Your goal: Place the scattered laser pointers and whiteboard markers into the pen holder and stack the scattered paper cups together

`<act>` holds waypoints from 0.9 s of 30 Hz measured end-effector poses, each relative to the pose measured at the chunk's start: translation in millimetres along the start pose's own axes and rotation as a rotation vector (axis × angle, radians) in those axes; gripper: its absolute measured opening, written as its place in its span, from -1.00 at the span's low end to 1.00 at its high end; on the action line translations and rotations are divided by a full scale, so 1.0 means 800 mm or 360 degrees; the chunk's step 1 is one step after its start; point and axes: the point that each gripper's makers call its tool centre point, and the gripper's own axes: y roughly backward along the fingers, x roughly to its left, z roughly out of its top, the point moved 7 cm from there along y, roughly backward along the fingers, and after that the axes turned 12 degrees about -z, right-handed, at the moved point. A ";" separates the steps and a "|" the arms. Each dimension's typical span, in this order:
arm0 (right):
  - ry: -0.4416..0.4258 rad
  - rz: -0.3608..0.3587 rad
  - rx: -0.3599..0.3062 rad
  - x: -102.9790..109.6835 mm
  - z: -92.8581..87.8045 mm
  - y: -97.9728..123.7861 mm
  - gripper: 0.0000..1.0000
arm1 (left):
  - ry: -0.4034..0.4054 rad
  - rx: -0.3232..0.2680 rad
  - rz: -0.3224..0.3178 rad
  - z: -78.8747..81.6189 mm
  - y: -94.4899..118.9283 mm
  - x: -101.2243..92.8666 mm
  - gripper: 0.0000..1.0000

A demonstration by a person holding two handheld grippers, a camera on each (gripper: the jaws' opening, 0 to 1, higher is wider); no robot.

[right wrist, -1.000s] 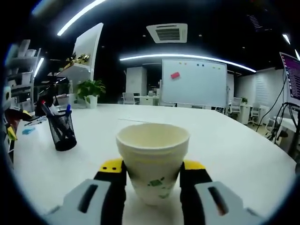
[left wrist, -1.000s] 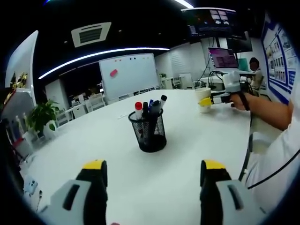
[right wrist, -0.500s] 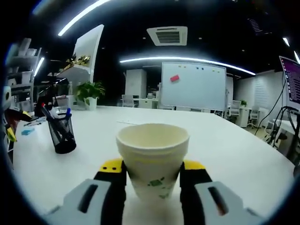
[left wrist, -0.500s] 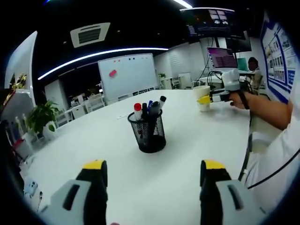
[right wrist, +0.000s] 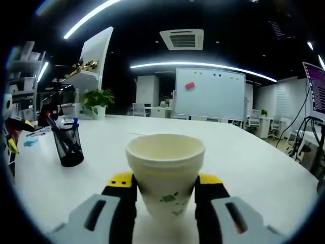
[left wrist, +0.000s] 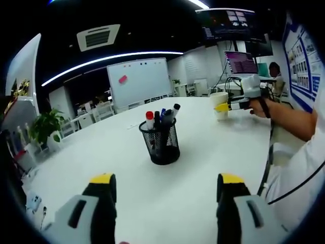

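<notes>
One paper cup (right wrist: 165, 175) gripped by right gripper (right wrist: 165, 195), pen holder (right wrist: 68, 147) well apart

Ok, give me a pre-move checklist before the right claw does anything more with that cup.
1. Right claw gripping the paper cup: ok, both jaws press its sides.
2. Cup upright: ok, its open mouth faces up.
3. Cup lifted off the table or resting on it: cannot tell.
4. Another cup nested inside it: cannot tell.
5. Markers stowed: ok, several stand in the black mesh pen holder.
6. Left claw free: ok, its jaws are open with nothing between them, short of the pen holder.
</notes>
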 end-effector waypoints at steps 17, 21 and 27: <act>0.0013 -0.0010 -0.0066 0.000 0.027 0.008 -0.10 | -0.0021 -0.0018 0.0005 0.005 0.002 0.000 0.61; 0.0026 0.0012 -0.0080 0.004 0.034 0.011 -0.10 | -0.0023 -0.0012 0.0005 0.003 0.002 0.000 0.60; 0.0031 0.0031 -0.0109 0.009 0.044 0.017 -0.10 | -0.0023 -0.0011 0.0006 0.003 0.002 0.000 0.59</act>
